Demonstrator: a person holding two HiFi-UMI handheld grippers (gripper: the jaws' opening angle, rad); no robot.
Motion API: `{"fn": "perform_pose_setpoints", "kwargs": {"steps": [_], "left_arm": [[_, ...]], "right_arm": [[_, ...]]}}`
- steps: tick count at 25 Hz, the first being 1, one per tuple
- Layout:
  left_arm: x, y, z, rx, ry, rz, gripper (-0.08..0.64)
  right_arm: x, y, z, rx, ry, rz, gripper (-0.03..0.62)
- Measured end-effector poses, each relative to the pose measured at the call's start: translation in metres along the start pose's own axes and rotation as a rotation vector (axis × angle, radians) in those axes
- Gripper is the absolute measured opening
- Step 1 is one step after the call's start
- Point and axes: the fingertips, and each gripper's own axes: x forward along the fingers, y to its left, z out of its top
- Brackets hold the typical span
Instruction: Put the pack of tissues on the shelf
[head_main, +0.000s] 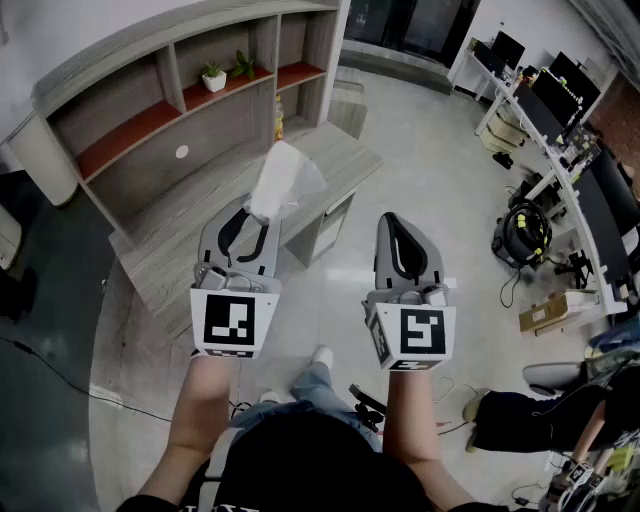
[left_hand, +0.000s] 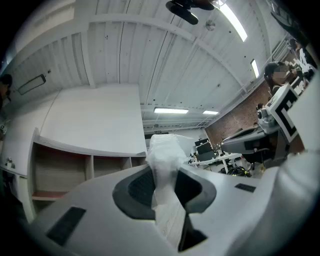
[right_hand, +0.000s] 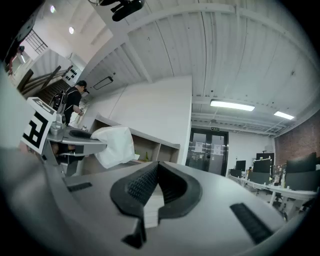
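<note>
One pack of tissues (head_main: 285, 178) is pinched, seemingly by its wrapper end, between the jaws of the left gripper (head_main: 256, 214), raised before the single shelf (head_main: 130, 130); the right gripper (head_main: 400, 228), second of two, has its jaws together on nothing.

Your left gripper (head_main: 250, 215) and right gripper (head_main: 396, 228) sit side by side ahead of you, and the pack of tissues (head_main: 285, 178) is clamped between the left one's jaws, sticking out toward the counter (head_main: 345, 150). The shelf (head_main: 150, 125) stands behind that counter, with a potted plant (head_main: 213, 77) on its upper board. A row of desks (head_main: 545, 130) runs along your far right.
</note>
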Motion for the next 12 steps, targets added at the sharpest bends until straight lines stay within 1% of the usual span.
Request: {"fn": "perform_pose_setpoints", "kwargs": {"steps": [5, 12], "left_arm": [[0.027, -0.002, -0.011, -0.011, 0.012, 0.009, 0.094], [0.083, -0.004, -0.026, -0.024, 0.030, 0.034, 0.094]], "right_arm": [[0.019, -0.024, -0.008, 0.011, 0.004, 0.000, 0.017], [0.061, -0.063, -0.024, 0.021, -0.005, 0.012, 0.017]]}}
